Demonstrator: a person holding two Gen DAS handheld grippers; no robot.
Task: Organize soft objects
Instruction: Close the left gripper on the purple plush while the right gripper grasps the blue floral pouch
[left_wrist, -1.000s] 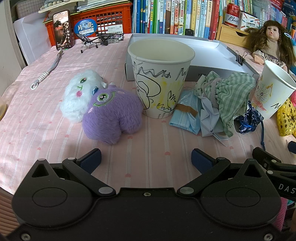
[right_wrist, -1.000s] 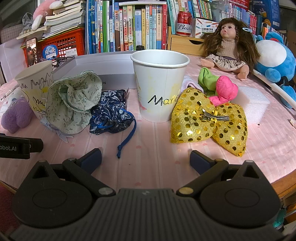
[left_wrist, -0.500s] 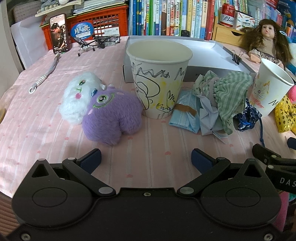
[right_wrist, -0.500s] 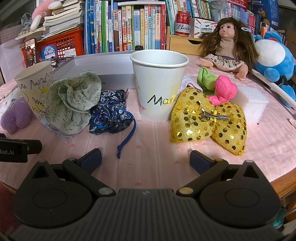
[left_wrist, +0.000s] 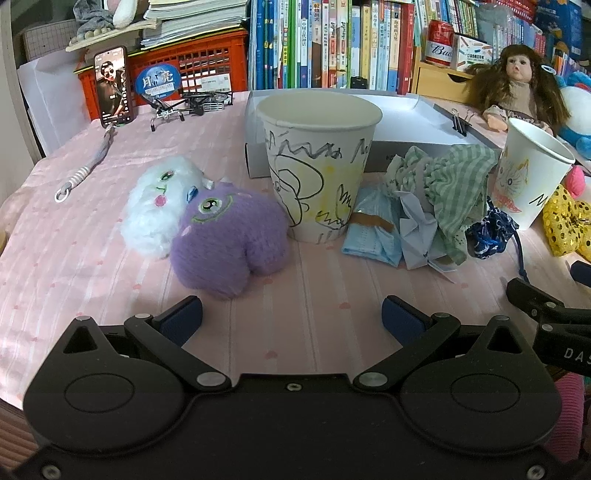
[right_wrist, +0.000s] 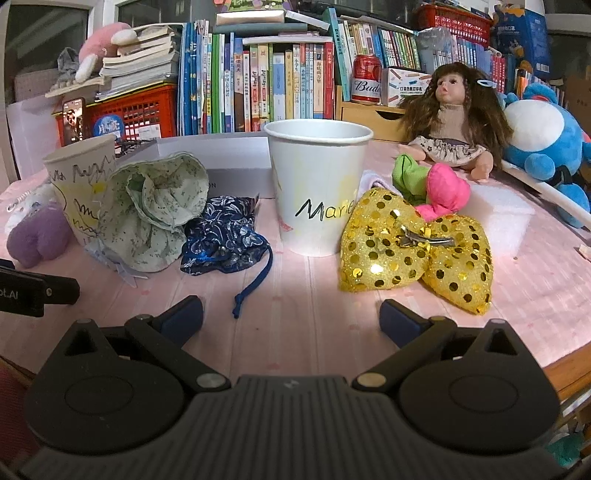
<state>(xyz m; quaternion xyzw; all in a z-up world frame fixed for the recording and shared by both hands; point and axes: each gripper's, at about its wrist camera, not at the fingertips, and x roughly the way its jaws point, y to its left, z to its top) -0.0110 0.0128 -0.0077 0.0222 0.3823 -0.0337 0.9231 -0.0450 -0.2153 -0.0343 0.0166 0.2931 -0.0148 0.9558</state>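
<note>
Both claws spread wide, empty, low over my pink tablecloth (left_wrist: 74, 258): left gripper (left_wrist: 291, 317), right gripper (right_wrist: 291, 315). Ahead of my left: purple plush (left_wrist: 229, 240) touching white plush (left_wrist: 159, 210), just beside the scribbled cup (left_wrist: 319, 166). Ahead of my right: "Marie" cup (right_wrist: 317, 188), gold sequin bow (right_wrist: 413, 251) touching it, blue drawstring pouch (right_wrist: 221, 236) beside the green floral cloth (right_wrist: 155, 214).

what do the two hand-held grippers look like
Both are matte black, with two round housings, silver pivot screws and angled linkage arms ending in dark blue pads. The left hand-held gripper has a smooth body; the right hand-held gripper has a ribbed grey one.
</note>
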